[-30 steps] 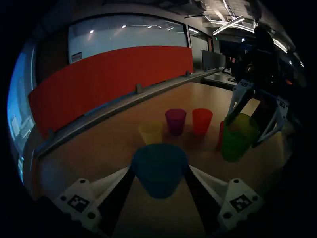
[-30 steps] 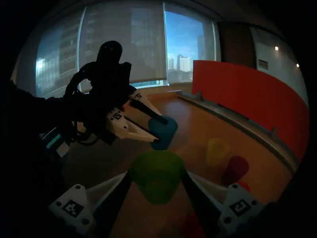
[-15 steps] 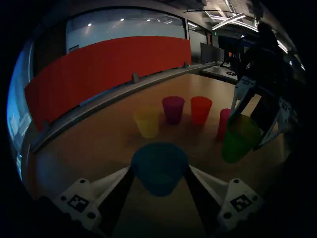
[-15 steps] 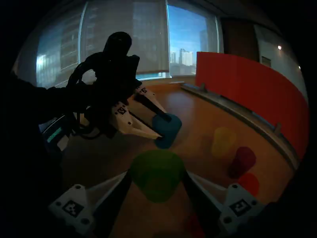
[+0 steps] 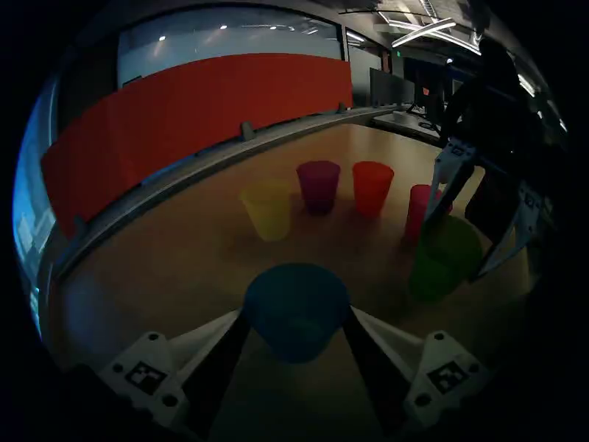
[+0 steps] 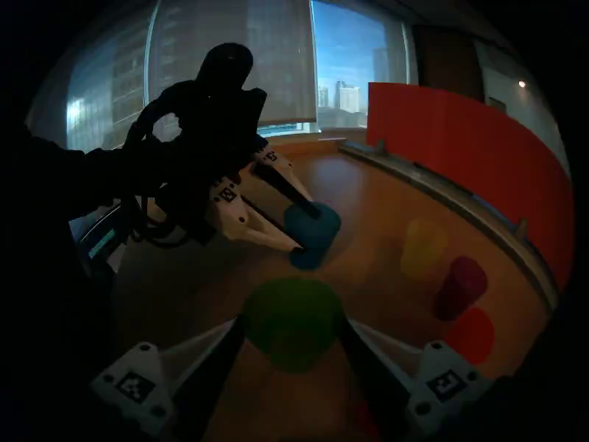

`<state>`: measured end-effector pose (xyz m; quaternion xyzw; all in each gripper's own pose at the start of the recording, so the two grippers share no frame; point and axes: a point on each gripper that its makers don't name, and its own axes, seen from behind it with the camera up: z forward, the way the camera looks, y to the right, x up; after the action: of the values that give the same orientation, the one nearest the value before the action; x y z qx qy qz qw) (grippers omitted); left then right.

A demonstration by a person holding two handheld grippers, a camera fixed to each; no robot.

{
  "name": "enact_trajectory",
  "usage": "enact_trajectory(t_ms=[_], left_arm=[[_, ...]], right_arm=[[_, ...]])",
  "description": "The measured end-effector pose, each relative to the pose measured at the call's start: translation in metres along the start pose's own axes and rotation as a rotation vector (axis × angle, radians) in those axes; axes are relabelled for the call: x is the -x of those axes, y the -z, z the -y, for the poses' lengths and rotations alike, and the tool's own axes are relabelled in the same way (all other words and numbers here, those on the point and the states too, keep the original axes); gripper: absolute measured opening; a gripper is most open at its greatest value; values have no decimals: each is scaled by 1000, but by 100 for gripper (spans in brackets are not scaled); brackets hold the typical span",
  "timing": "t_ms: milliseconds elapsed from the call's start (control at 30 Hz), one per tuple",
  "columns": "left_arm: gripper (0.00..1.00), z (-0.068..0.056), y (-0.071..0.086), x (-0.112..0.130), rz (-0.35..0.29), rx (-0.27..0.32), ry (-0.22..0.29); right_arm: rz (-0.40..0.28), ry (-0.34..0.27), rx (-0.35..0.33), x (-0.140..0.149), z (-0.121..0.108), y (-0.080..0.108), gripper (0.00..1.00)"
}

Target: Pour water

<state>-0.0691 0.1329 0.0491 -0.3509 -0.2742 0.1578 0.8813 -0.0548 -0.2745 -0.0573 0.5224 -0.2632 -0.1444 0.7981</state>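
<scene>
My left gripper (image 5: 296, 324) is shut on a blue cup (image 5: 296, 309), held above the wooden table (image 5: 191, 258). In the right gripper view the same blue cup (image 6: 313, 234) sits between the left gripper's fingers (image 6: 258, 225) at mid-left. My right gripper (image 6: 293, 335) is shut on a green cup (image 6: 293, 320). The left gripper view shows that green cup (image 5: 442, 254) at the right, with the right gripper (image 5: 478, 221) around it. Yellow (image 5: 267, 210), purple (image 5: 319, 186), orange (image 5: 372, 187) and red (image 5: 418, 210) cups stand in a row on the table.
A red partition (image 5: 191, 118) with a grey rail runs along the table's far edge. Large windows (image 6: 221, 66) lie behind the person holding the grippers, who shows as a dark silhouette (image 6: 96, 191). The standing cups lie between the two grippers.
Both views have tipped downward a little, and the standing cups have shifted up in the frames. The green cup sits lower and nearer the table. Both grips are unchanged.
</scene>
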Motion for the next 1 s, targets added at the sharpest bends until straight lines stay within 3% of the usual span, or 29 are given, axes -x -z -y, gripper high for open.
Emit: enact_trajectory(t_ms=[1000], left_arm=[[87,-2,-3,18,19,-3,10]], right_arm=[[46,3,6,26,5,-11,94]])
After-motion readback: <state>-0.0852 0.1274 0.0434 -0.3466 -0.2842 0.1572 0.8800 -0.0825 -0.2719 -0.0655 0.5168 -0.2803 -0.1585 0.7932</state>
